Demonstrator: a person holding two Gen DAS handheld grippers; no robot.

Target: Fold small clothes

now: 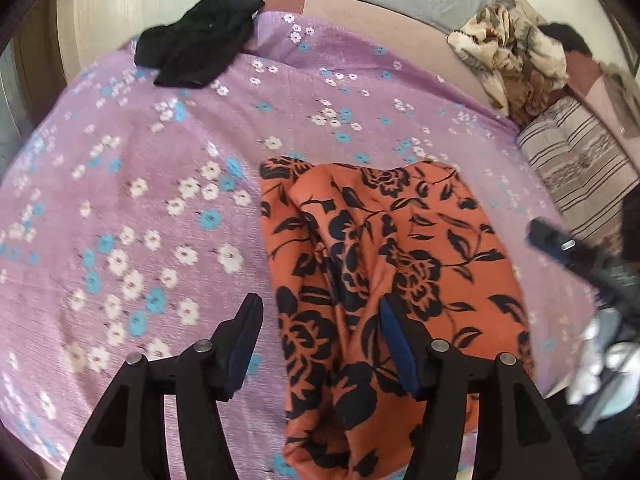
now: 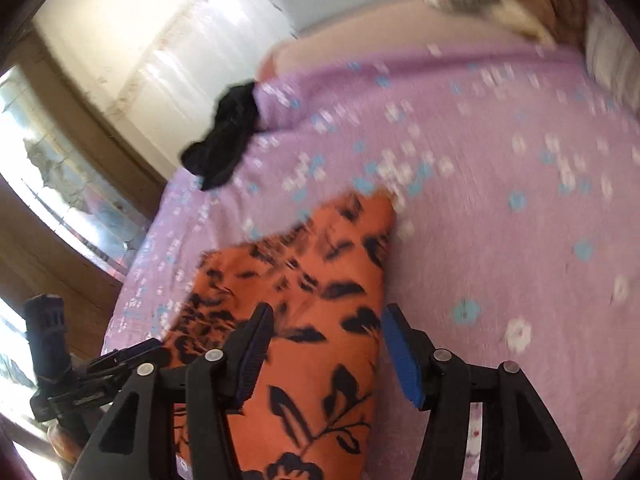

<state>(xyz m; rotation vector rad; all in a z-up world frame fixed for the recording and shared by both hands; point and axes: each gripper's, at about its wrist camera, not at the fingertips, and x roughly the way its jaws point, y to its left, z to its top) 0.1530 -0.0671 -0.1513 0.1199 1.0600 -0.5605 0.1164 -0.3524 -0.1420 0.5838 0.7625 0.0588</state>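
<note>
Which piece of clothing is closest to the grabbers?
The orange flowered cloth, lying right under both grabbers. The black garment sits far off at the bed's corner, and the beige crumpled one lies by the pillow.

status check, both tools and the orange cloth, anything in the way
Left tool open, nothing gripped. Right tool open, above the cloth. Orange floral cloth lies folded lengthwise on the purple bedspread. Black garment far off at the edge, nothing blocking.

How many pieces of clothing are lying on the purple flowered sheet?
2: an orange flowered garment near the grippers, and a black garment at the sheet's far edge. The crumpled beige pile beyond may hide more.
</note>
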